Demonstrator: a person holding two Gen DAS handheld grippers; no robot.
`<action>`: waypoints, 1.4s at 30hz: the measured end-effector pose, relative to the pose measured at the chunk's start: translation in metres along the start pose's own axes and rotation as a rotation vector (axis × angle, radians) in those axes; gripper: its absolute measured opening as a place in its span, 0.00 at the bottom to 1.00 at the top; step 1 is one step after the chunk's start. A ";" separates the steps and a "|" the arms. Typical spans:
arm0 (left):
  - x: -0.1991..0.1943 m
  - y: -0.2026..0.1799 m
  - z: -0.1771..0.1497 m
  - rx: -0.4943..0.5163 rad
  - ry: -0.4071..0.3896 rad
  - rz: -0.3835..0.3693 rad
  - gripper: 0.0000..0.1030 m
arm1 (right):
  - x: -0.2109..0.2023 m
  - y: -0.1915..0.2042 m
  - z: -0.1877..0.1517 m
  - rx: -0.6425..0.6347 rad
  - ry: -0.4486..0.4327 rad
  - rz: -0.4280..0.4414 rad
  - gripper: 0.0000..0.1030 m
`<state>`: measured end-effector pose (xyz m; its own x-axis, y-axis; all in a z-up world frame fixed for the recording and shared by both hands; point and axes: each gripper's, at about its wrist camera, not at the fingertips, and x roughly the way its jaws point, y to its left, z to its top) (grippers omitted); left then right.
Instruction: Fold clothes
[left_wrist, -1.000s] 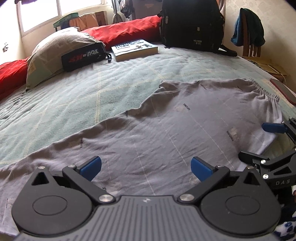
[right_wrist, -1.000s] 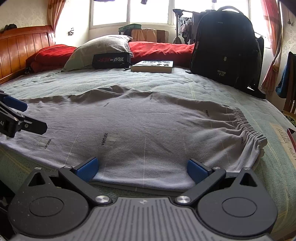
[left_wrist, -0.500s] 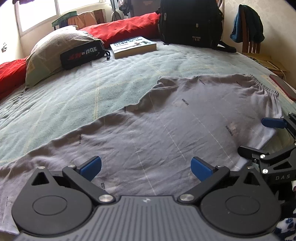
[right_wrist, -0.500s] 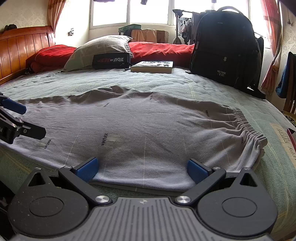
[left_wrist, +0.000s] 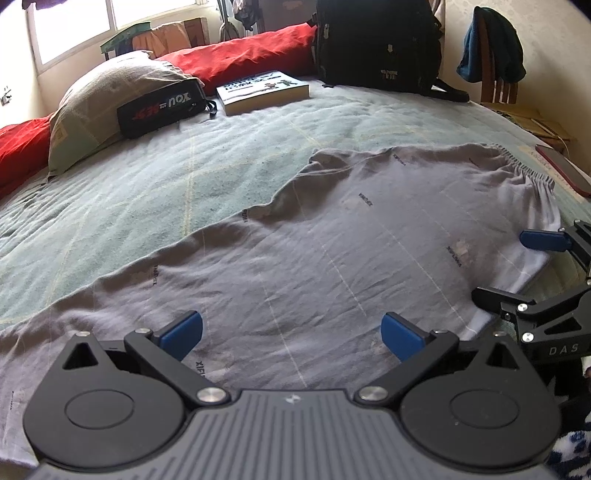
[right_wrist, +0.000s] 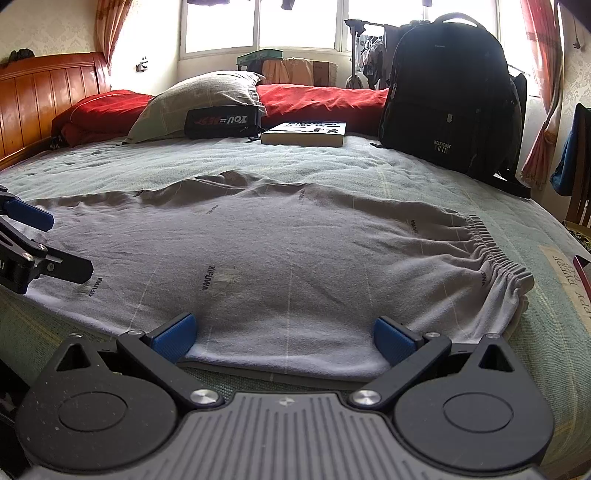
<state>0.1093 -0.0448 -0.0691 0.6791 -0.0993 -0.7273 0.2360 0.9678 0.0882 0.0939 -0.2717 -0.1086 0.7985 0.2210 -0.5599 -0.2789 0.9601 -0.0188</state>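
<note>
Bedroom scene: a bed (right_wrist: 110, 162) with a green-grey checked cover is seen, backed by a window, a wooden headboard (right_wrist: 44, 99) and red bedding (right_wrist: 321, 99). Compared with a second ago, the left view is shifted slightly forward over the cloth, so more bed cover is shown beyond it; the right view is practically unchanged, and the cloth is not seen to have moved. Grey trousers (right_wrist: 295, 251) are laid flat on the near part of the bed, long axis running across the bed, elastic waistband (right_wrist: 495, 254) toward the right, the leg end running out toward the left. The left gripper (left_wrist: 291, 328) is held low over the middle of the garment, jaws spread wide, nothing gripped; the cloth is seen between the blue pads (left_wrist: 183, 328). The right gripper (right_wrist: 282, 334) is positioned at the near hem close to the waistband end, jaws likewise spread wide, with the hem edge lying between the pads (right_wrist: 173, 334); contact with the cloth cannot be told. At the far side a pillow (right_wrist: 199, 99), a black pouch (right_wrist: 221, 120) leaning on it, a book (right_wrist: 304, 133) and a black backpack (right_wrist: 443, 96) are seen, all well apart from the trousers. The backpack is closed; its contents are not visible.
</note>
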 end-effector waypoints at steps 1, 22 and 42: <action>0.000 0.000 0.000 0.000 0.000 0.000 0.99 | 0.000 0.000 0.000 0.000 0.000 0.000 1.00; -0.009 0.022 -0.009 -0.051 0.020 -0.019 0.99 | -0.001 0.000 0.000 -0.003 -0.002 -0.001 1.00; -0.008 0.035 -0.017 -0.082 0.047 -0.006 0.99 | -0.001 0.000 0.000 -0.004 -0.003 -0.004 1.00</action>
<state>0.1002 -0.0067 -0.0716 0.6438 -0.0958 -0.7592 0.1805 0.9831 0.0290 0.0933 -0.2714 -0.1084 0.8013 0.2173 -0.5574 -0.2774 0.9605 -0.0242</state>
